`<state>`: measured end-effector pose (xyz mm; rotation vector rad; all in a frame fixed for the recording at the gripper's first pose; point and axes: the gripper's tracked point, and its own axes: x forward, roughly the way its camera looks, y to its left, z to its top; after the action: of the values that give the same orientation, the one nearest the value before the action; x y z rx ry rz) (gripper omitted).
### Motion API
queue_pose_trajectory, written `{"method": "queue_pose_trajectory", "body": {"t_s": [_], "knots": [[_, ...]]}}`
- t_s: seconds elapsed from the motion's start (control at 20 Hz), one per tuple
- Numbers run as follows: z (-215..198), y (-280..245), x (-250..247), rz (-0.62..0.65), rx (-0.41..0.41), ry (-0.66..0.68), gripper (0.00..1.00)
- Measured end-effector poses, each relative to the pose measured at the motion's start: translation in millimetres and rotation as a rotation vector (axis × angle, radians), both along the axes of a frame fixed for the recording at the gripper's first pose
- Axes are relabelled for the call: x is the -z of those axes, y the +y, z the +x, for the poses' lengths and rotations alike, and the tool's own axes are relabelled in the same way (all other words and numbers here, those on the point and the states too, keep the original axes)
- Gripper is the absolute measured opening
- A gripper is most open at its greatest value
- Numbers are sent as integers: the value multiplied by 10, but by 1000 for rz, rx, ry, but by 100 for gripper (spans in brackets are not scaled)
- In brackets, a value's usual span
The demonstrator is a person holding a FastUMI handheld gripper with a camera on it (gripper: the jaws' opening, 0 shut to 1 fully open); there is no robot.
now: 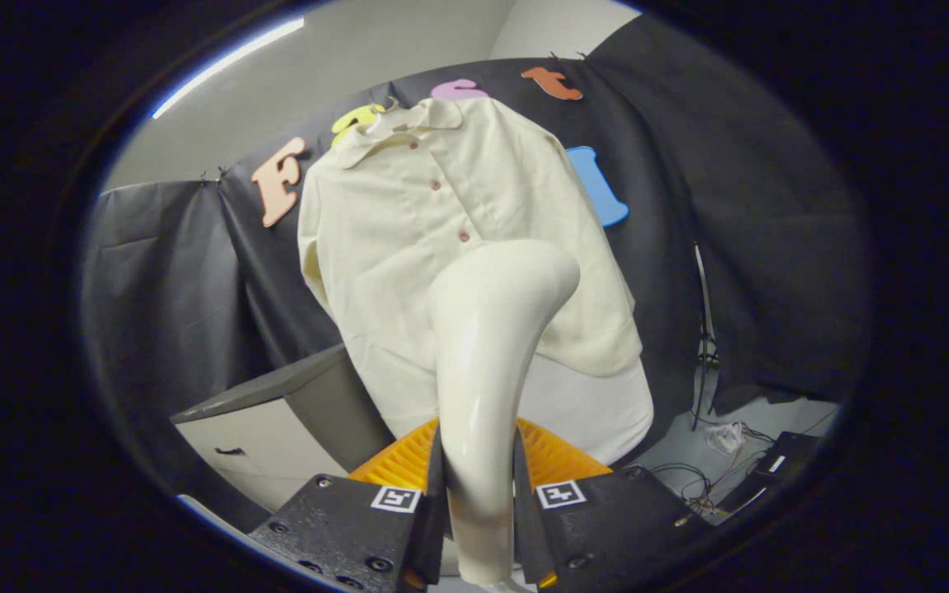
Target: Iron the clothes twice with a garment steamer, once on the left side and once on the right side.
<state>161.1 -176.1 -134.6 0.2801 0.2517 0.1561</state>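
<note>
**Steamer clamped in my claw, head up against the shirt**

So here's where I'm at. My claw is tipped upward, looking up along the hanging shirt toward its collar, with the ceiling showing above the black cloth wall. Both fingers are closed tight on the handle of the garment steamer, one pressing on each side, so it's a solid grip.

The steamer's long axis runs straight out from between my fingers, up and away from me. The handle is the narrow bit between the fingers, then it widens and bends over to the right at the top, where the head sits. That head points at the shirt's front, right around the lowest button I can see on the placket. Can't tell for sure whether it's actually touching the fabric or sitting just off it.

The shirt is cream coloured, short sleeved, buttoned with small reddish buttons, and hangs on a hanger against the black cloth. It sits dead ahead of my claw, beyond the steamer, with its hem dropping behind the handle.

Other stuff: a grey and white cabinet sits off to the lower left of the shirt, and there's a tangle of cables on the floor to the right.
</note>
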Motion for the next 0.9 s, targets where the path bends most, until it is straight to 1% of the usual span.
{"method": "queue_pose_trajectory", "body": {"t_s": [0.25, 0.45, 0.55, 0.6, 0.75, 0.8, 0.9], "knots": [[-476, 522, -658, -41, -69, -113, 37], [-935, 958, -957, -56, -104, -173, 37], [-1152, 1122, -1076, -96, -96, -202, 36], [-1252, 1219, -1179, -115, -90, -240, 37], [-1507, 1499, -1110, -185, -64, -252, 36], [-1574, 1568, -1135, -193, -42, -258, 36], [-1693, 1695, -1277, -210, 9, -314, 36]]}}
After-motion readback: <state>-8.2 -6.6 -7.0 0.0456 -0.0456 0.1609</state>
